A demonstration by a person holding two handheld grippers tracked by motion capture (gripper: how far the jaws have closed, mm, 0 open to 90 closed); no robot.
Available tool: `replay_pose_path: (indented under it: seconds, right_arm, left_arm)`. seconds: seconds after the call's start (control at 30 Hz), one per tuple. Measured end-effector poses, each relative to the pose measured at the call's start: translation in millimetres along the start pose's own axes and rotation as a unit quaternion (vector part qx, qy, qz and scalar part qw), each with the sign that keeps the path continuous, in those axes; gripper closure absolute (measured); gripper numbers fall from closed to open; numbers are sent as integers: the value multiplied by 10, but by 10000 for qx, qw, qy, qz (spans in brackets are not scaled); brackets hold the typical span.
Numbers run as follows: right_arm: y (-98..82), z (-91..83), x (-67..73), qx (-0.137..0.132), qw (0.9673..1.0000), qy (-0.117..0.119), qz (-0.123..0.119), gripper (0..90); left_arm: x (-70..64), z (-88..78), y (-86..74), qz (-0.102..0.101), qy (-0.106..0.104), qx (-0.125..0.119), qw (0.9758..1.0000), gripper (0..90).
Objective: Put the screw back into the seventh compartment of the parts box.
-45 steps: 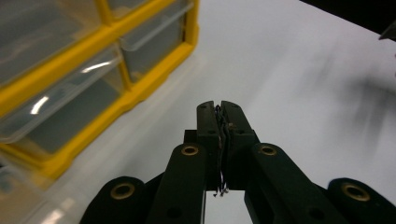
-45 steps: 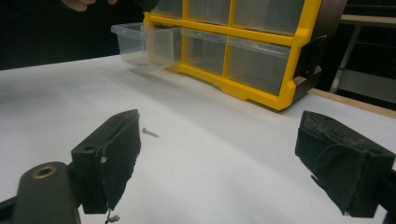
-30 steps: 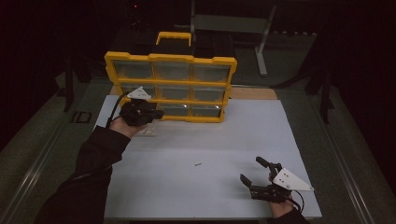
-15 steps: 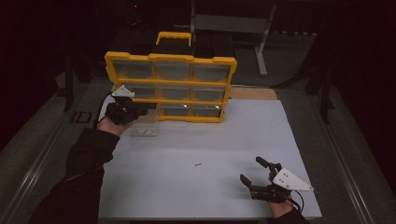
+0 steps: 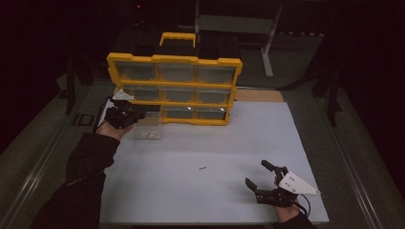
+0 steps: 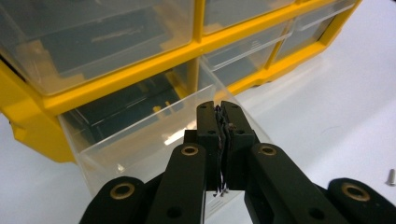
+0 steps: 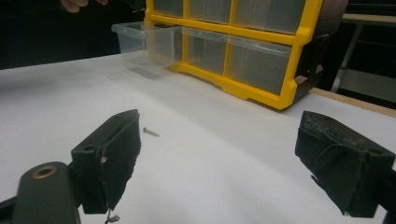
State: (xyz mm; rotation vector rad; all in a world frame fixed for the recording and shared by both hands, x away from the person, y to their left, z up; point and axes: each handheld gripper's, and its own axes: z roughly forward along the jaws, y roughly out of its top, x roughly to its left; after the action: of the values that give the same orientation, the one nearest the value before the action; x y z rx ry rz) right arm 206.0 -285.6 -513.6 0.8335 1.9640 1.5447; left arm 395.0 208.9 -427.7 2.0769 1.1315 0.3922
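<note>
A yellow organizer [image 5: 177,102] with clear drawers stands at the back of the white table. Its lower left clear drawer [image 5: 149,128] is pulled out onto the table. My left gripper [image 5: 139,116] is at that drawer's front. In the left gripper view its jaws [image 6: 218,109] are pressed together over the rim of the drawer [image 6: 130,149]. My right gripper [image 5: 257,173] rests near the table's front right, open with nothing between its pads [image 7: 112,158]. A small screw [image 5: 203,168] lies on the sheet left of it, and the right gripper view has this screw [image 7: 151,132] ahead of the jaws.
The white sheet [image 5: 215,143] covers the table between the organizer and the front edge. A wooden strip [image 5: 258,95] shows behind the sheet at the right. A metal stand [image 5: 267,43] stands in the dark beyond the table. The person's left sleeve [image 5: 86,171] crosses the sheet's left edge.
The left hand has drawn back to the left from the organizer, and the clear drawer has come out with it. The right gripper has stayed put.
</note>
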Motion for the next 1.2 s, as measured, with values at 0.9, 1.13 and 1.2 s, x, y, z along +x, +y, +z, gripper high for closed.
replay_pose_path:
  seconds: [0.9,1.13,1.2]
  right_arm:
    - [-6,-16,-4,15,10000,-20,23,140]
    - [-7,-17,-6,14,10000,-17,31,141]
    - [-6,-17,-6,16,10000,-19,25,140]
  left_arm:
    - [51,264,-29,-146,111,842,9963,862]
    - [42,314,-48,-179,120,987,9949,854]
    - [56,291,-34,-291,113,915,9953,820]
